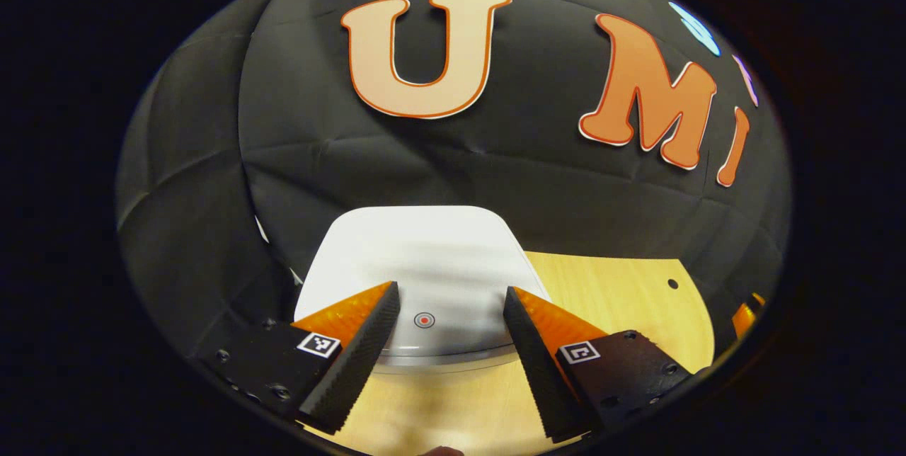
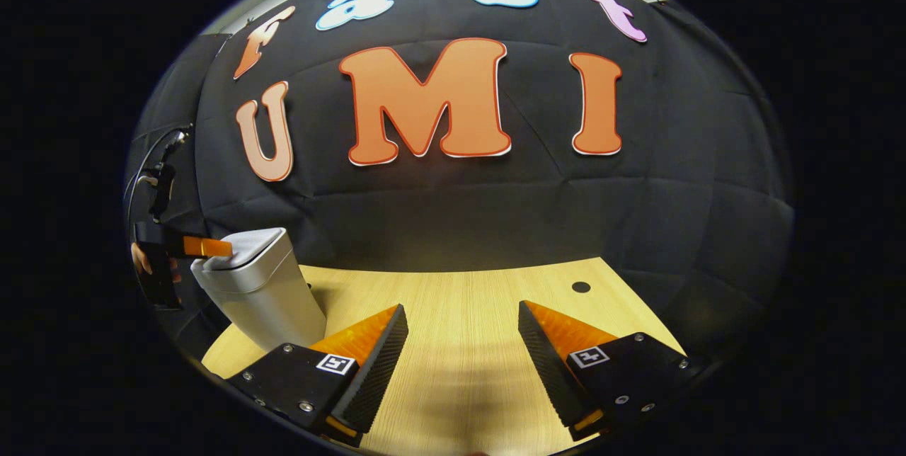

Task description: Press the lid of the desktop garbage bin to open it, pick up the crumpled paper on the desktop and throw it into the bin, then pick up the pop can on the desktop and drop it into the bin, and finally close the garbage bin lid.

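A small silver garbage bin with a white lid stands on the wooden desk. The lid lies flat and shut, with a small round press mark near its front edge. My left gripper hovers open just above the lid's front edge, one finger to each side of the mark. In the right gripper view the bin stands at the far left, and the left gripper reaches over its lid. My right gripper is open above bare desk, with nothing between its fingers.
The black cloth wall rises right behind the desk. A small dark hole marks the desk's back right area. A person's hand holds the left gripper at the left edge. An orange object peeks in at the far right of the left gripper view.
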`<act>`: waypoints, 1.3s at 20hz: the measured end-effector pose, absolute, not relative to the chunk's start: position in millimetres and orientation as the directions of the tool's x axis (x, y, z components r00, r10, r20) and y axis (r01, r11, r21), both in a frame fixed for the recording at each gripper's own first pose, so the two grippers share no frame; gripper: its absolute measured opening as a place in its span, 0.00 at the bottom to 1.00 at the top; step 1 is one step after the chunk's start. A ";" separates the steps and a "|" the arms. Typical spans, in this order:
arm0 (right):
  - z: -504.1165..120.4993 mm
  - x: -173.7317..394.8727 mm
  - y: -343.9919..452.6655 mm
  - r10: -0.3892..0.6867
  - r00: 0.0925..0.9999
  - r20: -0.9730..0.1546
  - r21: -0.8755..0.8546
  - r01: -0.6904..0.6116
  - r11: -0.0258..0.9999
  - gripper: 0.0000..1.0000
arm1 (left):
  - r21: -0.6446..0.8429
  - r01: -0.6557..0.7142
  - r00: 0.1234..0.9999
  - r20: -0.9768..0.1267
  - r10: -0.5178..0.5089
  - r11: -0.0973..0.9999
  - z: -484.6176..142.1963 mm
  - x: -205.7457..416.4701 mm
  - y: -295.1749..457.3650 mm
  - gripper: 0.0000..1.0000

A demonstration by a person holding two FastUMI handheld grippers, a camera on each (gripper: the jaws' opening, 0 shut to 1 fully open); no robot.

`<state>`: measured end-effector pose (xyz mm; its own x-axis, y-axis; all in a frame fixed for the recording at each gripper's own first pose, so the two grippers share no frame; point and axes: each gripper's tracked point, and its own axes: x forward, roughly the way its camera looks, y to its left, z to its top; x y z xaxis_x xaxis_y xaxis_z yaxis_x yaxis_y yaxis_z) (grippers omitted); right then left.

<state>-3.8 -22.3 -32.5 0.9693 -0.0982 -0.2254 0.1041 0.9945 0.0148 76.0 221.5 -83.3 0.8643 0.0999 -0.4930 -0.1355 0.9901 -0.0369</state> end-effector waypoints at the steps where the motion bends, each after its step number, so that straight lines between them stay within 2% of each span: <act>1: -34.3 -4.0 -22.4 -0.095 0.969 -0.230 0.006 0.099 0.995 0.94 | -0.034 -0.132 0.876 -0.472 0.100 0.991 -83.0 76.5 221.2 0.95; 3: -34.7 -3.9 -23.2 -0.097 0.968 -0.231 0.003 0.101 0.995 0.94 | -0.050 -0.161 0.854 -0.508 0.113 0.986 -94.0 64.6 218.7 0.94; 4: -35.8 -3.9 -23.3 -0.096 0.968 -0.232 0.003 0.099 0.995 0.94 | -0.052 -0.159 0.878 -0.464 0.118 0.986 -91.5 69.0 218.8 0.93; 5: -37.7 -4.4 -23.9 -0.096 0.967 -0.236 0.002 0.099 0.995 0.94 | -0.040 -0.156 0.881 -0.458 0.121 0.987 -89.3 69.8 218.5 0.96; 6: -38.3 -4.5 -23.8 -0.095 0.966 -0.240 0.002 0.099 0.995 0.94 | -0.026 -0.157 0.873 -0.470 0.127 0.987 -93.2 67.3 217.8 0.90; 7: -37.7 -4.0 -24.5 -0.097 0.966 -0.239 0.004 0.101 0.995 0.94 | -0.018 -0.159 0.863 -0.488 0.130 0.987 -100.3 63.4 217.1 0.91; 8: -36.6 -3.0 -24.9 -0.098 0.967 -0.235 0.008 0.103 0.995 0.94 | -0.012 -0.158 0.879 -0.457 0.136 0.987 -94.7 68.5 217.8 0.96; 12: -34.6 -4.5 -26.4 -0.099 0.968 -0.229 0.012 0.104 0.994 0.94 | -0.033 -0.168 0.904 -0.403 0.141 0.985 -84.8 68.6 219.0 0.93; 13: -34.1 -5.5 -27.2 -0.099 0.969 -0.228 0.013 0.104 0.994 0.94 | -0.064 -0.179 0.915 -0.376 0.142 0.982 -75.3 67.3 216.3 0.95; 16: -22.9 -8.4 -29.5 -0.105 0.974 -0.201 0.027 0.112 0.993 0.94 | -0.029 -0.186 0.950 -0.261 0.172 0.982 -31.9 52.0 209.3 0.97; 20: -2.5 -12.1 -23.5 -0.105 0.985 -0.137 0.038 0.112 0.993 0.94 | -0.083 -0.132 0.983 -0.142 0.119 0.988 8.0 25.6 150.2 0.96; 26: 13.2 -25.4 -0.3 -0.070 0.997 -0.029 0.021 0.071 0.997 0.94 | -0.059 -0.044 0.995 -0.090 0.039 0.997 3.3 -6.4 69.5 0.95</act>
